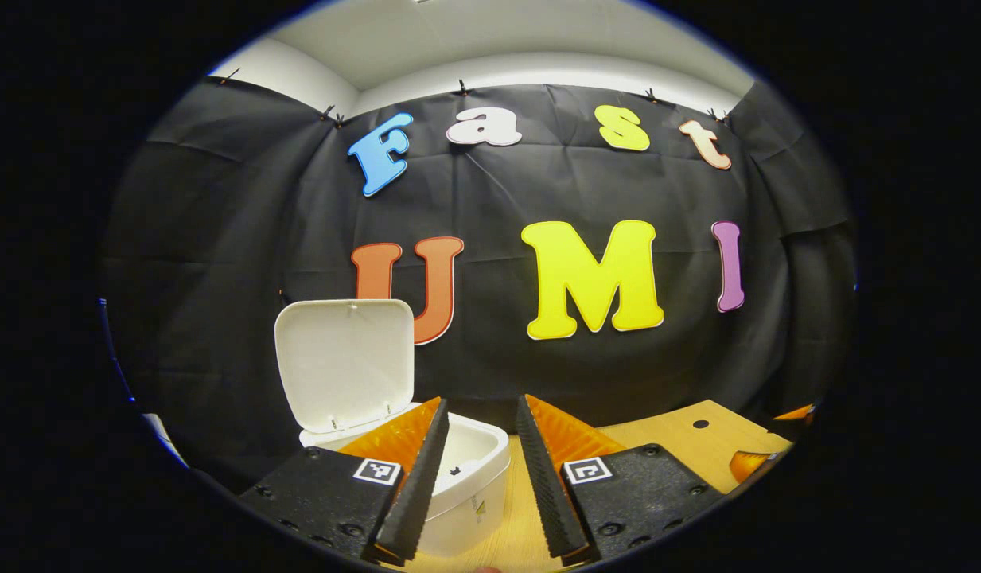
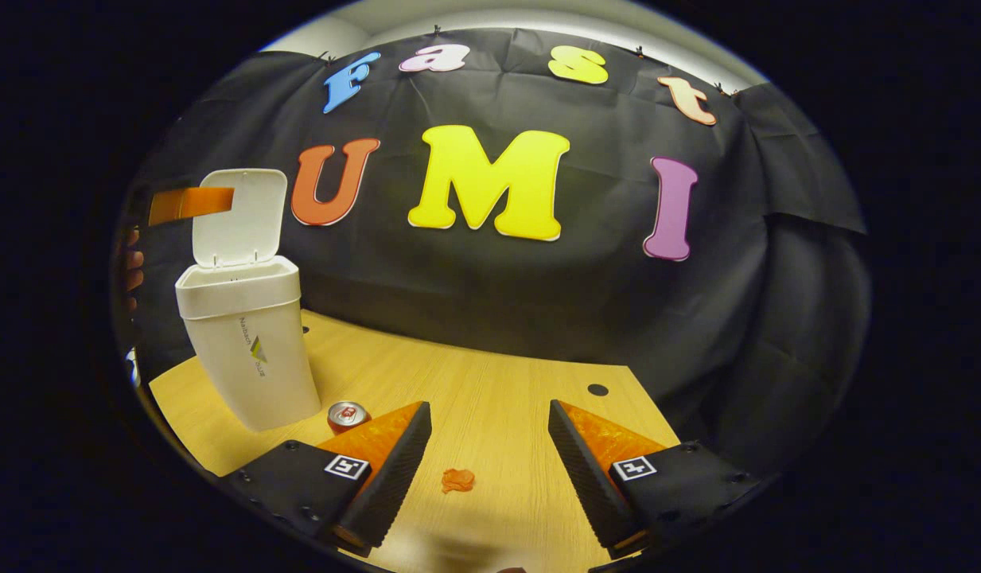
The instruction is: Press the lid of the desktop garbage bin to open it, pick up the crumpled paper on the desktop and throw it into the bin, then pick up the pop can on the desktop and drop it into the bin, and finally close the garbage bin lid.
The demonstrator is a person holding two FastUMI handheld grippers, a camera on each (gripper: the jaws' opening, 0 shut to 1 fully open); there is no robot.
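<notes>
Left gripper hovers released above the bin (lid up); right gripper released over crumpled paper.

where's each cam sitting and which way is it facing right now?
Left gripper view: rides the left tongs, held high beside the garbage bin, facing its raised lid and the booth wall; own two fingers open at bottom.
Right gripper view: rides the right tongs, tilted down over the desktop toward the crumpled paper and pop can; own fingers open; the left tongs and a hand at far left.
Shared: bin, open lid, desktop, wall.
</notes>
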